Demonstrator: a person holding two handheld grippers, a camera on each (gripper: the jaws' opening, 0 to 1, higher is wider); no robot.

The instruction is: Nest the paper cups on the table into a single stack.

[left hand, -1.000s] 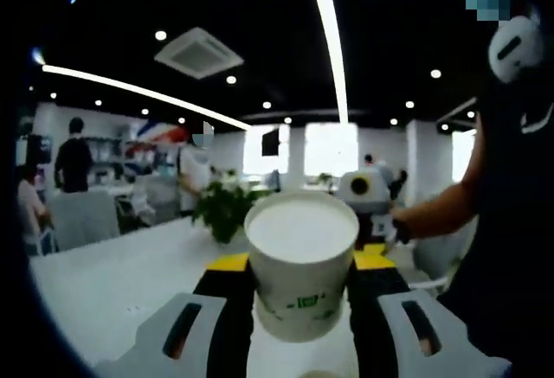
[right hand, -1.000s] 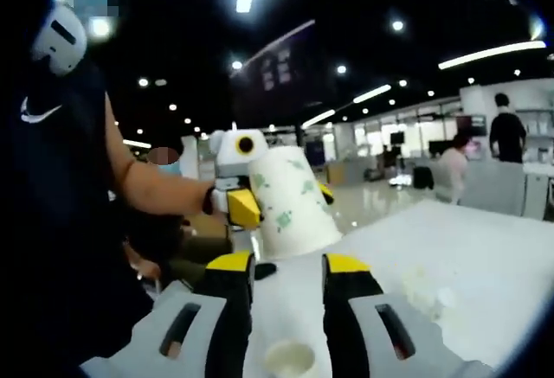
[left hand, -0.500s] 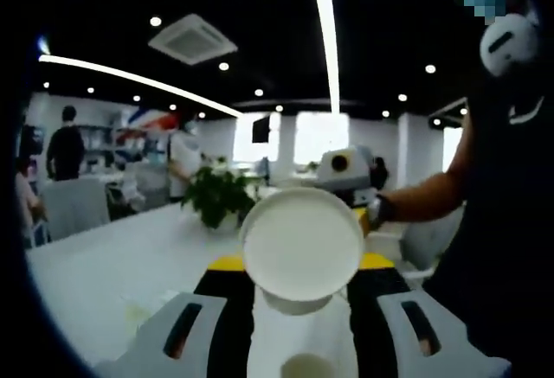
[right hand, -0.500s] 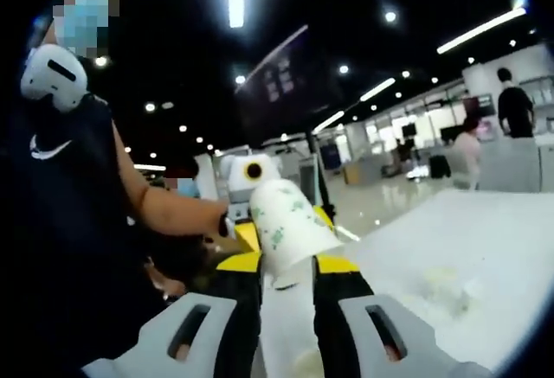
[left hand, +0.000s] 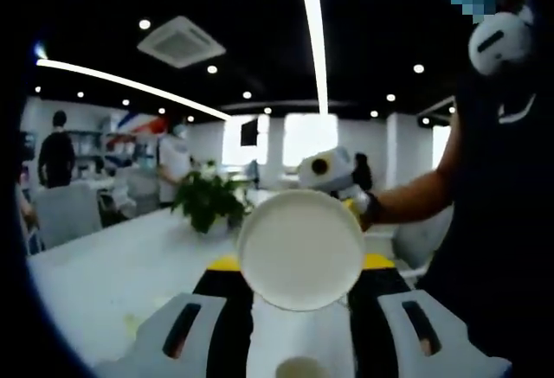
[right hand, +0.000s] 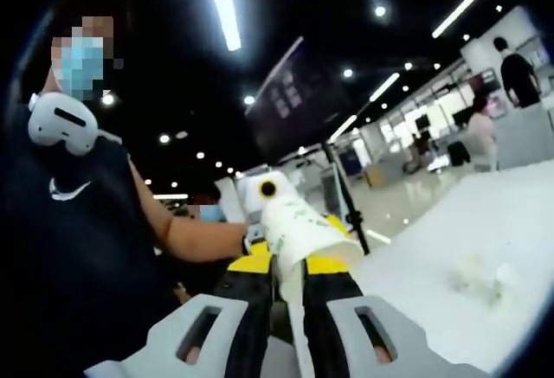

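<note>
Your left gripper [left hand: 299,309] is clenched on the thin, crushable paper cup [left hand: 300,249] at frame centre; grip its sidewall lightly, while your right gripper [right hand: 288,296] looks nearly closed.

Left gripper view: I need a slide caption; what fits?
Left gripper holds a paper cup, mouth toward the camera, above a white table.

Open-plan office: strip lights [left hand: 313,41] and a ceiling vent [left hand: 180,42] are hanging overhead, people [left hand: 54,151] are standing at far desks, a potted plant [left hand: 206,201] is sitting on a long white table [left hand: 112,265].
</note>
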